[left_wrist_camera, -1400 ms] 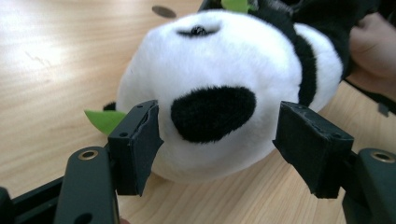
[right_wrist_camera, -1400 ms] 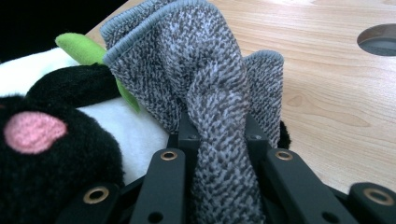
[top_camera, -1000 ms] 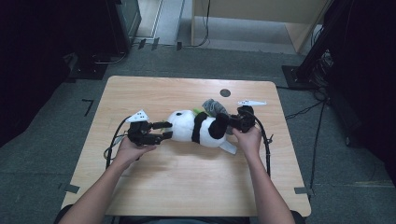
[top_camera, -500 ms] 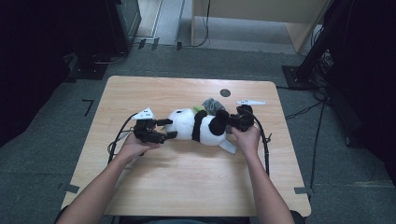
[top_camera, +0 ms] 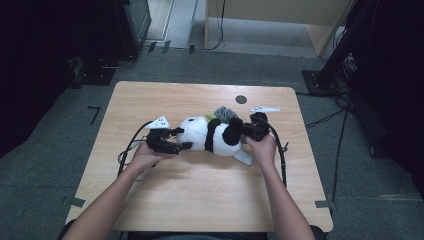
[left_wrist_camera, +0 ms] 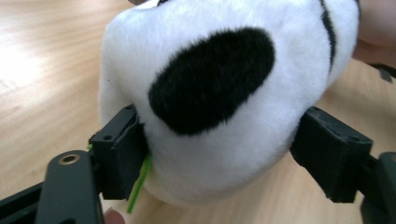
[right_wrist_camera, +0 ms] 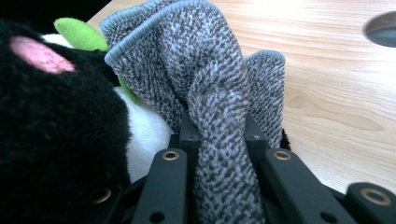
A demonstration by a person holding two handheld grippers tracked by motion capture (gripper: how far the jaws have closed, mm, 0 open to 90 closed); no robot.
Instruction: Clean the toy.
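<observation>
A black-and-white panda plush (top_camera: 205, 135) lies on its side in the middle of the wooden table (top_camera: 200, 200). My left gripper (top_camera: 181, 146) is at its white head end. In the left gripper view the head (left_wrist_camera: 210, 84) bulges between the two pads (left_wrist_camera: 123, 154), which have just been closing on it; a green strand (left_wrist_camera: 139, 179) sticks out by the left pad. My right gripper (top_camera: 246, 130) is at the panda's black end, shut on a grey knitted cloth (right_wrist_camera: 210, 93) that rises between its jaws. The cloth (top_camera: 225, 114) lies against the panda's back.
A round hole (top_camera: 241, 99) is in the tabletop behind the panda. Black cables (top_camera: 131, 145) loop from each gripper over the table. A green leaf-like piece (right_wrist_camera: 77, 32) lies beside the panda's black fur (right_wrist_camera: 51, 140). Dark equipment and a wooden cabinet stand beyond the far edge.
My left gripper has edged right, onto the panda's head. The right gripper and the grey cloth have stayed where they were.
</observation>
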